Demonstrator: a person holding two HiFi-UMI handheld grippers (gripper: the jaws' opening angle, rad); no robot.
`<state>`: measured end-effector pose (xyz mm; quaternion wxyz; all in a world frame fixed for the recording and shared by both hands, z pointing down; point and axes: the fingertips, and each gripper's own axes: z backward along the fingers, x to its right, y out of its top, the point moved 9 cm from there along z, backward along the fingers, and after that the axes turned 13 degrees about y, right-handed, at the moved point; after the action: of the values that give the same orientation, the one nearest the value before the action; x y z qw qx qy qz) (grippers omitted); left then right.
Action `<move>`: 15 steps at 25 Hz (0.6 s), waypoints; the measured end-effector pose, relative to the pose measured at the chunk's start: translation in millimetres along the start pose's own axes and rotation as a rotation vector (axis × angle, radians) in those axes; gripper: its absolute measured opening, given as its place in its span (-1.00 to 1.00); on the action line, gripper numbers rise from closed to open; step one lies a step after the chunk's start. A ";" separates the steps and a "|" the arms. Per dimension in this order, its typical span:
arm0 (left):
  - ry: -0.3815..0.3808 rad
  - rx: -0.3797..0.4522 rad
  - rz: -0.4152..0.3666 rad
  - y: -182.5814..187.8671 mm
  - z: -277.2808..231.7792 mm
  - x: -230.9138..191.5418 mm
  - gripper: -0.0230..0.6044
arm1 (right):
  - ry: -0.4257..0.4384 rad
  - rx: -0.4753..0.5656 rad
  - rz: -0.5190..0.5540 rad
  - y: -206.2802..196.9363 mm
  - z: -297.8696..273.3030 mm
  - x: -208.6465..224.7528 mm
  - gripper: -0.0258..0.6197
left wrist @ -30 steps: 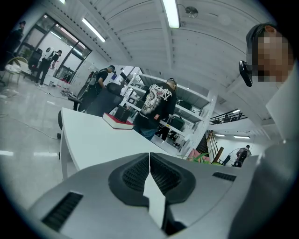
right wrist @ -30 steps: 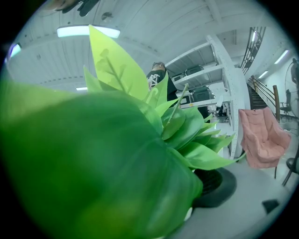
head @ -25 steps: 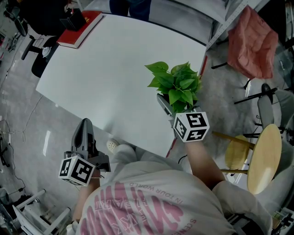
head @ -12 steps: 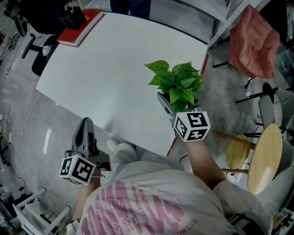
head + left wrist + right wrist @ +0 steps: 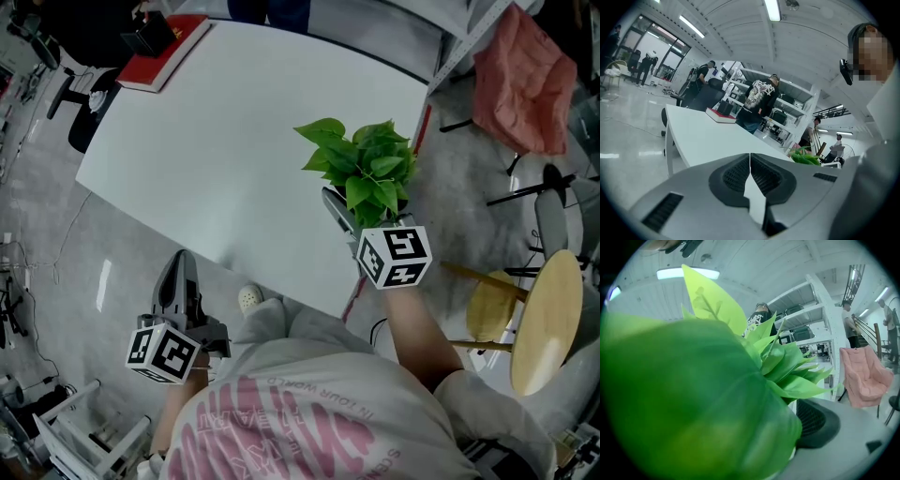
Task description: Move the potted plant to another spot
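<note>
Right hand-held gripper (image 5: pixel 352 214) was at the base of the potted plant (image 5: pixel 361 173), jaws closed in on it. In the right gripper view the leaves (image 5: pixel 693 394) filled most of the frame, with one dark pad (image 5: pixel 816 423) pressed in from the right and the other jaw hidden behind foliage. The plant sat over the right end of the white counter (image 5: pixel 216 131), close to the near edge. The pot itself was covered by leaves, so whether it rested on the counter or was lifted couldn't be told. Left hand-held gripper (image 5: pixel 178 267) was held low, off the counter's near edge over the floor (image 5: pixel 56 216), well apart from the plant. Its jaws (image 5: pixel 750 168) were together with nothing between them. A red book (image 5: pixel 164 56) lay at the counter's far left corner. A pink chair (image 5: pixel 523 80) stood beyond the right end, and a round wooden stool (image 5: pixel 544 319) was at the person's right.
</note>
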<state>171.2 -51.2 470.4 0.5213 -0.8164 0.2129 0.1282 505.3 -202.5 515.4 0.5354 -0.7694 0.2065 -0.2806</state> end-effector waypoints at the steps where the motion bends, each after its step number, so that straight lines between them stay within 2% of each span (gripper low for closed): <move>1: -0.004 0.000 -0.004 1.6 -0.2 0.6 -0.85 | -0.001 0.000 -0.002 0.0 0.0 -0.5 0.81; 9: -0.056 0.005 -0.021 13.7 -4.6 3.7 -0.85 | -0.042 0.002 -0.042 -3.4 12.3 -3.3 0.81; 15: -0.111 -0.012 -0.026 15.0 8.5 -1.2 -0.85 | -0.109 0.030 -0.070 -2.6 35.6 -15.1 0.81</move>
<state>163.0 -48.7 455.4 0.5289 -0.8139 0.1724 0.1679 517.2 -167.1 505.2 0.5472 -0.7821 0.1458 -0.2600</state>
